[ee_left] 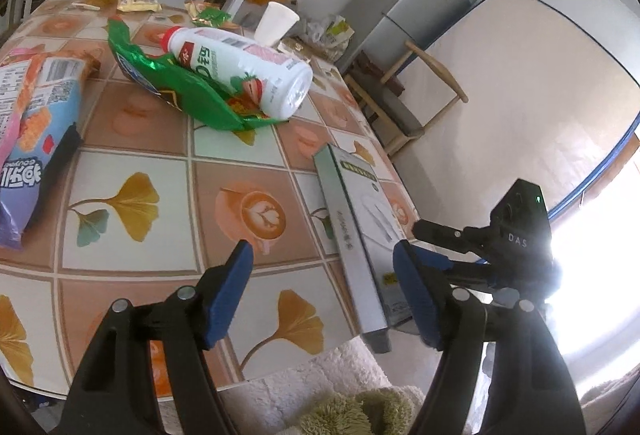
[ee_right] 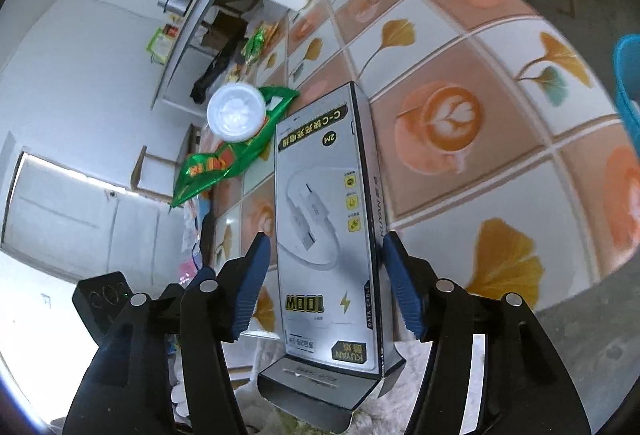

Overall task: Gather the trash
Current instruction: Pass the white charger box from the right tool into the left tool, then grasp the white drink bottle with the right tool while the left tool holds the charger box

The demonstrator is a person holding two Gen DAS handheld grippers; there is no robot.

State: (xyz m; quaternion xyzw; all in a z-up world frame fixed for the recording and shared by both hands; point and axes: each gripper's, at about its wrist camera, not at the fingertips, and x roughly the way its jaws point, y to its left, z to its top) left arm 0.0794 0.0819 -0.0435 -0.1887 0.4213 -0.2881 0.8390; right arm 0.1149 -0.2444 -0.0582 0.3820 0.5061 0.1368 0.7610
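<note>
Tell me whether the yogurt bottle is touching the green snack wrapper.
Touching. The left wrist view shows the yogurt bottle lying on its side on top of the green snack wrapper, its body pressing into the crumpled foil with no gap between them.

We have a table (ee_left: pixel 132 139) under a tiled cloth printed with ginkgo leaves and latte cups. Ahead of our left claw a green wrapper (ee_left: pixel 188 91) lies flat, a white bottle (ee_left: pixel 240 69) on its side across it. Far-left sits a blue snack bag (ee_left: pixel 36 123). Right beside the claw, a grey cable box (ee_left: pixel 352 219) overhangs the near edge. Beyond stands a paper cup (ee_left: pixel 276 23).
</note>
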